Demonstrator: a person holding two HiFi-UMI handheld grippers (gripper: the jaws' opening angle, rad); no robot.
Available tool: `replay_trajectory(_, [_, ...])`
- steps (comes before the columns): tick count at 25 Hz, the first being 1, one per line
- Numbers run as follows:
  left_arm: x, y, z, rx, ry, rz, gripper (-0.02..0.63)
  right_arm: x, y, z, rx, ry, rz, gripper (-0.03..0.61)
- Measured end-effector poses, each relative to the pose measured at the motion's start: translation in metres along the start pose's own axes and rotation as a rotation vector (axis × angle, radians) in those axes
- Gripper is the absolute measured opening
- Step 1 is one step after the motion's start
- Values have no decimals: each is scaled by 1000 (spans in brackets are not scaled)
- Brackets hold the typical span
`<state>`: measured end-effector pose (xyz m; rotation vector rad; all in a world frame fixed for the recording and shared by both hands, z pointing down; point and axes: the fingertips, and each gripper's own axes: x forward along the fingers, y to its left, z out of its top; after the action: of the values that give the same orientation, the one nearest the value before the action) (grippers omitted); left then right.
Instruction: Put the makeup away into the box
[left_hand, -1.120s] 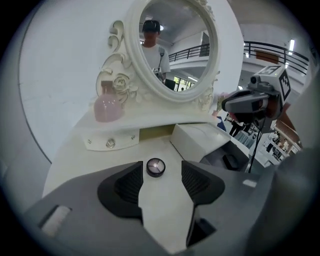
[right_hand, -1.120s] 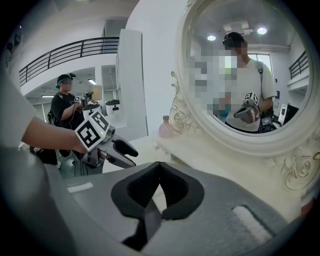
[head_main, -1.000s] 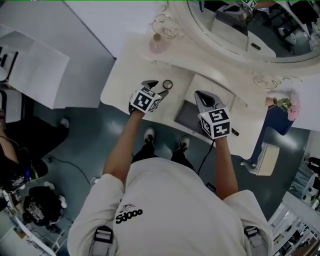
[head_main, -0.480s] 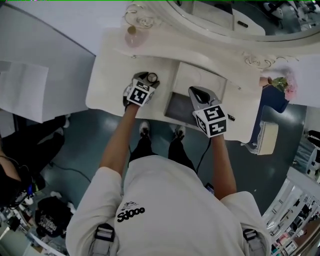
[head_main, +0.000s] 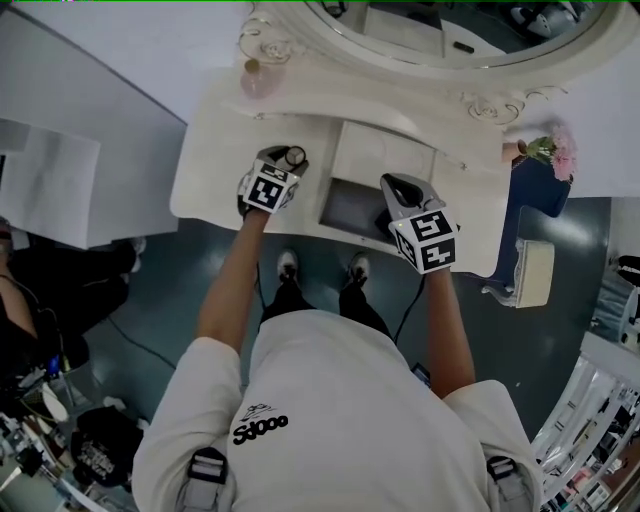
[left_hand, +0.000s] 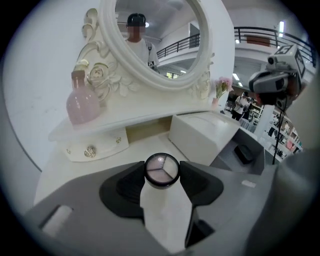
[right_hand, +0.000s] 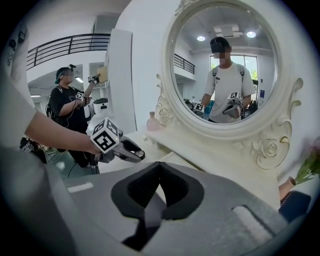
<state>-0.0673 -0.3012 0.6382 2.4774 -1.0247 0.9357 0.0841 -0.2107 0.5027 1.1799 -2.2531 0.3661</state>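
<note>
left gripper | advanced over compact | jaws just closing on it

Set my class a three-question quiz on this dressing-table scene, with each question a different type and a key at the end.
1. Multiple choice: what sits between the jaws of the left claw? A) a lipstick B) a round eyeshadow compact C) nothing
2. True or false: the right claw is shut with nothing in it.
3. Short answer: in the left gripper view, what stands to the left of the mirror?

Key
1. B. The jaws have just been closing, and they now press on the compact.
2. True.
3. A pink bottle.
</note>
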Motion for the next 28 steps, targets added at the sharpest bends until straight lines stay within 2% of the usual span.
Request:
replay_trajectory(3, [-26, -21, 32, 2, -68, -51, 238, -14, 0, -1, 4, -26, -14, 3])
replay_trajectory(6, [-45, -58, 59, 58, -108, -145, 238, -29, 1, -1, 13, -54, -28, 3])
replay_trajectory(11, [-49, -122, 78, 190, -83, -274, 238, -49, -6, -9, 30, -73, -61, 3])
replay_trajectory(14, [-39, -158, 73, 253, -28, -332, 238, -64, -17, -20, 51, -78, -90, 3])
replay_trajectory(20, [-9, -208, 43, 322, 121, -442, 238, -87, -38, -48, 114, -76, -143, 3])
replay_trajectory(26, [25, -224, -11, 350, 333, -468, 238, -105, -52, -80, 182, -62, -171, 3])
replay_trajectory(28, [34, -227, -23, 395, 383, -463, 238, -110, -53, -92, 212, -55, -176, 3])
